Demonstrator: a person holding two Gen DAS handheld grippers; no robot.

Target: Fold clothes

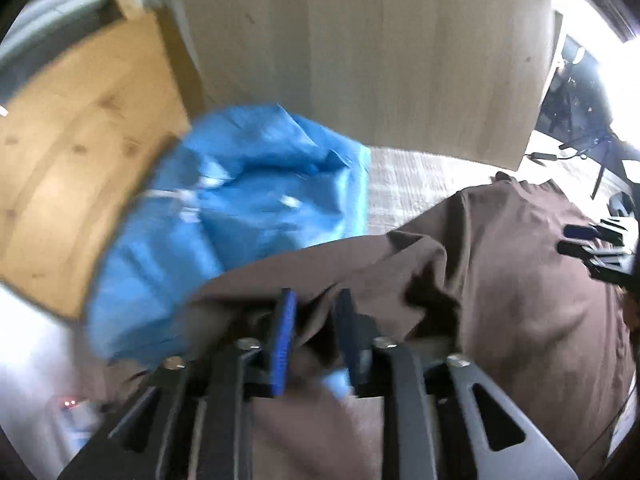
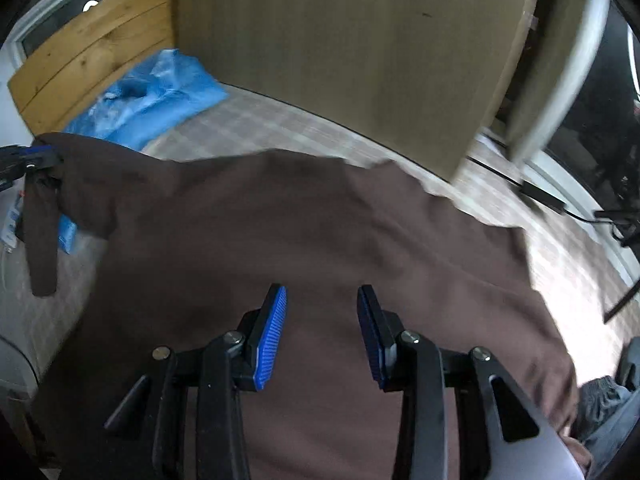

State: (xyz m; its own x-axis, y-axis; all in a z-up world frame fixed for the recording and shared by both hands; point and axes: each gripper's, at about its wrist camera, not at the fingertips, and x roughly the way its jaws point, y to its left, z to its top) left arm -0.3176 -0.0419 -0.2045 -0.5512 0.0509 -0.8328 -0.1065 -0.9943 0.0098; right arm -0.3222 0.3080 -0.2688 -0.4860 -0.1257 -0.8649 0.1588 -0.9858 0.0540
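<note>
A brown garment (image 2: pixel 320 220) lies spread over a checked bed cover (image 2: pixel 248 128). My left gripper (image 1: pixel 314 296) is shut on a bunched edge of the brown garment (image 1: pixel 500 260), lifting that end. In the right wrist view the left gripper (image 2: pixel 24 160) shows at the far left, with a sleeve hanging below it. My right gripper (image 2: pixel 322 290) is open and hovers just above the middle of the cloth, nothing between its blue pads (image 2: pixel 272 336). In the left wrist view the right gripper (image 1: pixel 592 240) shows at the far right edge.
A crumpled blue plastic bag (image 1: pixel 240 208) lies at the head of the bed against a wooden headboard (image 1: pixel 80 140). A pale wardrobe panel (image 2: pixel 340 60) stands behind the bed. A black cable and adapter (image 2: pixel 540 196) lie at the right side.
</note>
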